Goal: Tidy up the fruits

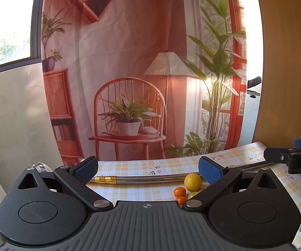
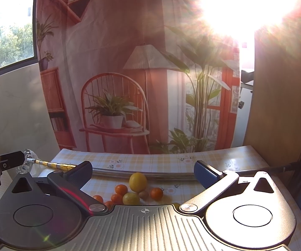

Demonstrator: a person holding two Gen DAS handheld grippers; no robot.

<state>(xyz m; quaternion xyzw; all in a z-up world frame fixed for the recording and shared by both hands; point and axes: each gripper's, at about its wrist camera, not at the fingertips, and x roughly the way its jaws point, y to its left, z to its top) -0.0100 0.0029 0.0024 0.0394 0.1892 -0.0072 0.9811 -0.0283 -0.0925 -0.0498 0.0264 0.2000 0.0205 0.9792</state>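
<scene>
A cluster of fruit lies on the yellow checked tablecloth (image 2: pixel 129 161). A yellow lemon (image 2: pixel 138 182) sits at the back, with a second yellow-green fruit (image 2: pixel 130 198), a small brown one (image 2: pixel 143 194) and several small oranges (image 2: pixel 156 193) around it. My right gripper (image 2: pixel 143 172) hovers open above and before the cluster, holding nothing. In the left wrist view the lemon (image 1: pixel 192 182) and small oranges (image 1: pixel 179 192) show just inside the right finger (image 1: pixel 210 170). My left gripper (image 1: pixel 148 170) is open and empty too.
A metal rod with gold bands (image 1: pixel 142 178) lies across the table behind the fruit. A printed fabric backdrop (image 1: pixel 129 62) hangs at the table's far edge. A wooden panel (image 1: pixel 284 62) stands at the right. Strong sun glare (image 2: pixel 244 4) washes out the right wrist view's upper right.
</scene>
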